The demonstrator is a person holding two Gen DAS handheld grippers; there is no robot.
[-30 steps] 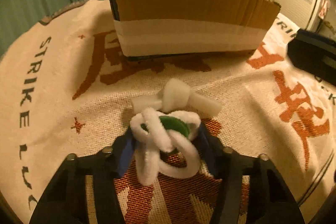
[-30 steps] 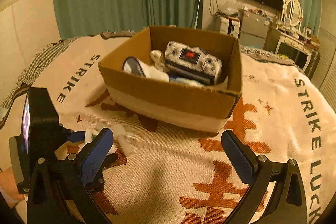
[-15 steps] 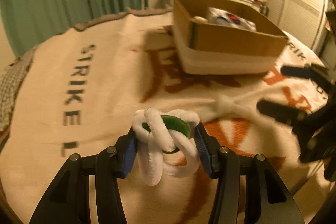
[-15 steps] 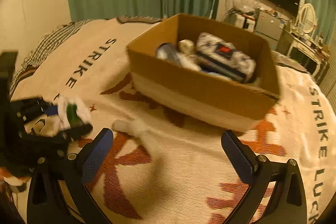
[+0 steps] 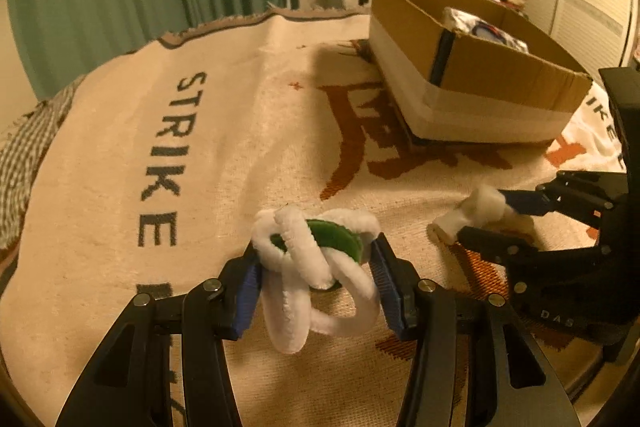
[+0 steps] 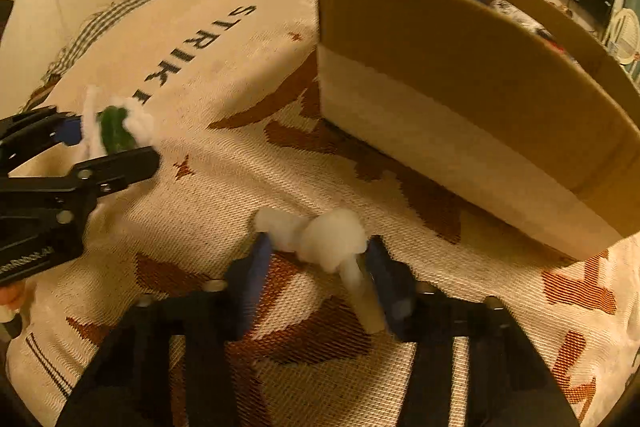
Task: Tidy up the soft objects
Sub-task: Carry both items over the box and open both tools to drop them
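Note:
My left gripper point(image 5: 316, 259) is shut on a white fuzzy looped toy with a green disc point(image 5: 316, 259) and holds it just above the blanket. It also shows at the left of the right wrist view point(image 6: 114, 127). My right gripper point(image 6: 318, 259) has its jaws around a white knotted fluffy piece point(image 6: 328, 239) lying on the blanket; the jaws are partly closed with a gap on the left side, so it is not gripped. That piece also shows in the left wrist view point(image 5: 476, 211). The open cardboard box point(image 6: 460, 99) stands just beyond.
A cream blanket point(image 5: 160, 147) with orange characters and "STRIKE" lettering covers the surface. The box point(image 5: 472, 75) holds several soft items. Green curtains hang behind. A checked cloth point(image 5: 24, 147) lies at the left edge.
My right gripper has dropped and moved left, narrowing around the white knotted piece. My left gripper has lifted the looped toy and swung left, away from the box.

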